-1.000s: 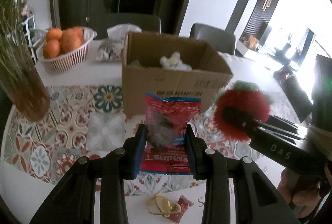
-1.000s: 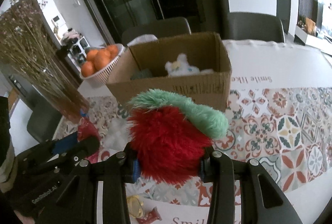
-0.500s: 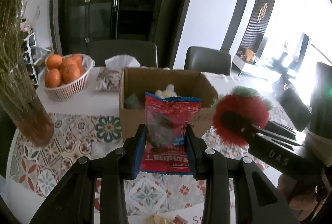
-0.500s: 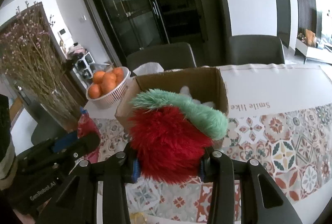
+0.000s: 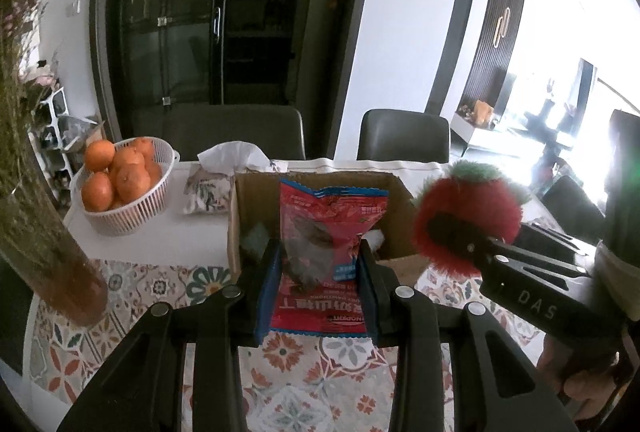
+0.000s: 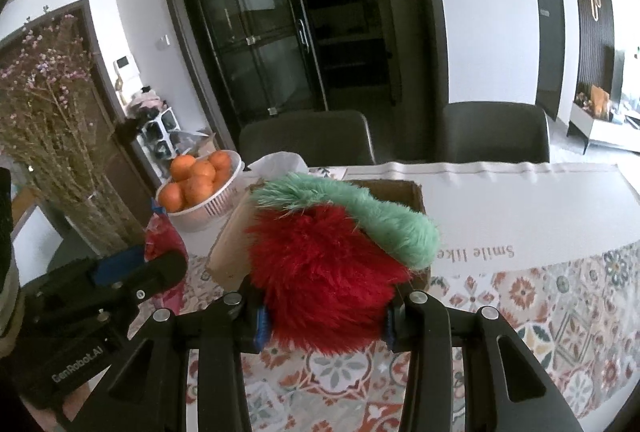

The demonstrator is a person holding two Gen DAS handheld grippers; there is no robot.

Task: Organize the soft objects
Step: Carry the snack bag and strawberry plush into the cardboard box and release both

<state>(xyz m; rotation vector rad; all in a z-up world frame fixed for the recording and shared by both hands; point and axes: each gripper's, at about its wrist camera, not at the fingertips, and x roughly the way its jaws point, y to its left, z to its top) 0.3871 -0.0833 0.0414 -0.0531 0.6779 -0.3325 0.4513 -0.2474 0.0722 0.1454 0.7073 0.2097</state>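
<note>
Red snack packet [image 5: 328,232] clamped in left hand-held gripper [image 5: 318,288]; right hand-held gripper [image 6: 324,316] squeezes plush strawberry [image 6: 320,272].

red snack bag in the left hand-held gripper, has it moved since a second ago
Yes. The red snack bag has risen: it was in front of the cardboard box wall and now overlaps its open top.

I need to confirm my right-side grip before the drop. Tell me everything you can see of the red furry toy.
The strawberry plush is a round ball of long, shaggy red fur with a pale green furry leaf cap across its top. It sits upright, pinched on both sides by the right tool, in the air in front of the cardboard box. Nothing else touches it. No face or label shows.
</note>
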